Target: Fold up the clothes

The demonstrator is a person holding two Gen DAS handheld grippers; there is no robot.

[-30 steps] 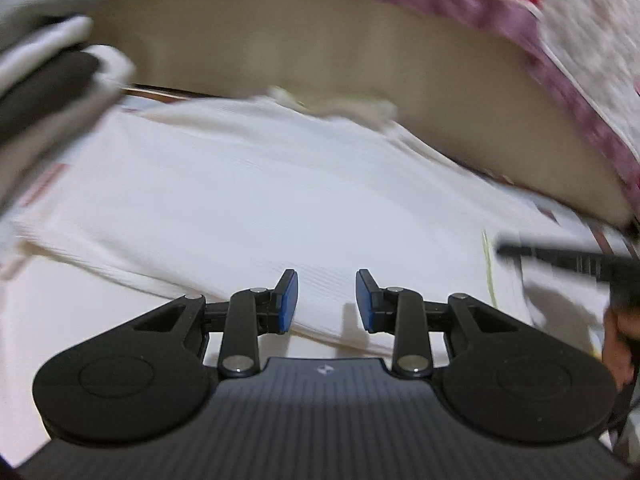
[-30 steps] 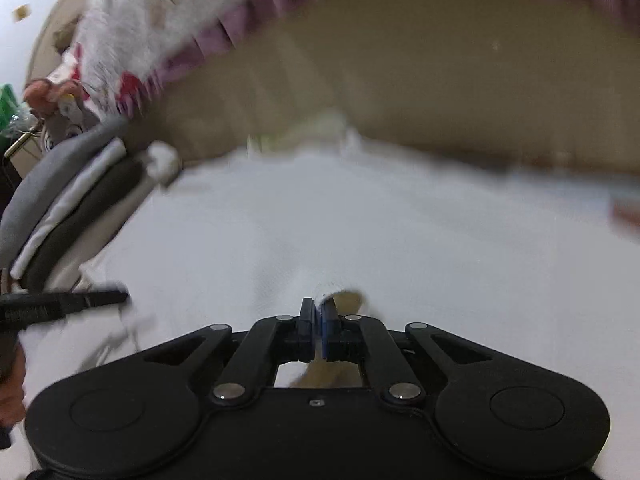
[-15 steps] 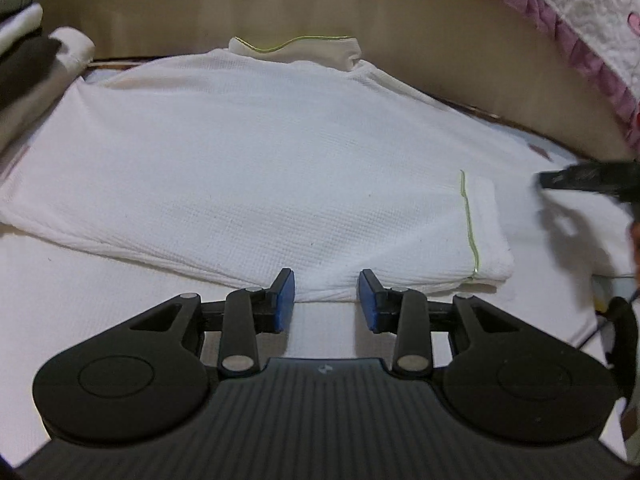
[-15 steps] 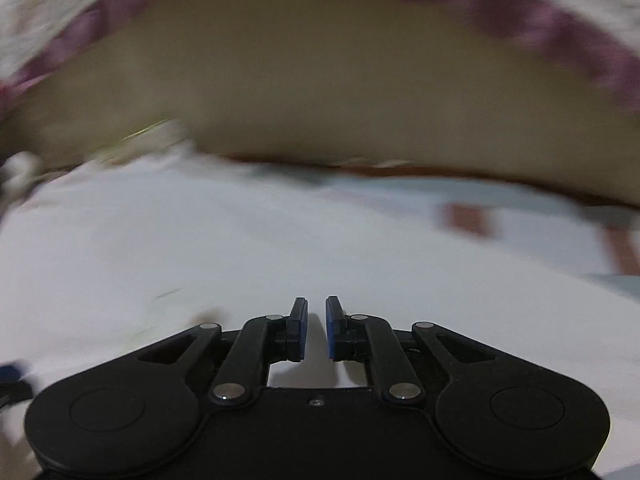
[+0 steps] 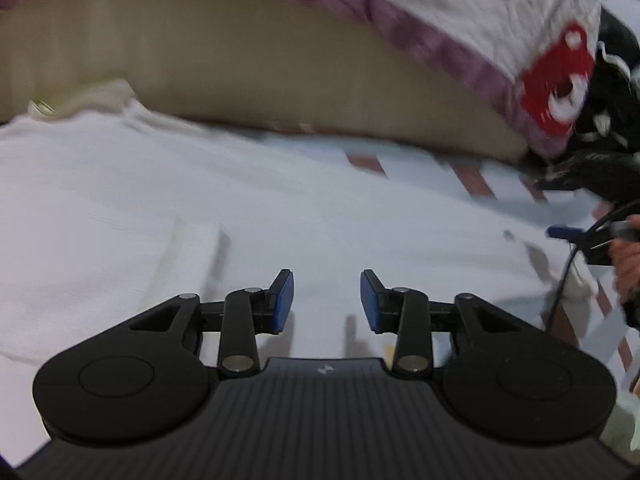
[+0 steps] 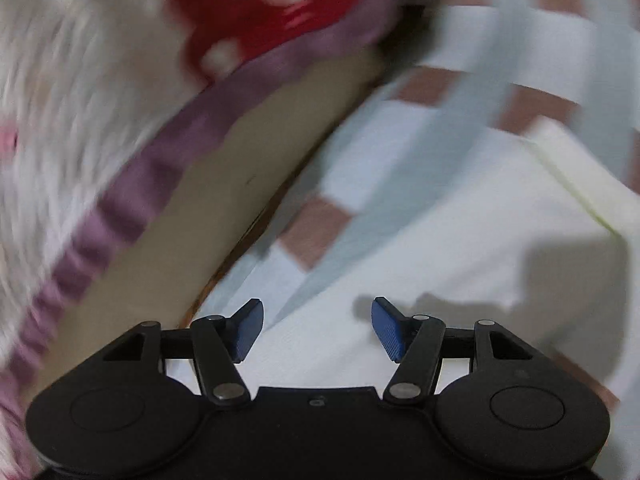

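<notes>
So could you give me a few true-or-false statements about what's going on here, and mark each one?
1. The left tool is open and holds nothing. True.
2. The right tool is clamped on the white garment. False: it is open, nothing between its pads.
3. The garment lies on a checked sheet. True.
4. The quilt's border is green. False: it is purple.
</notes>
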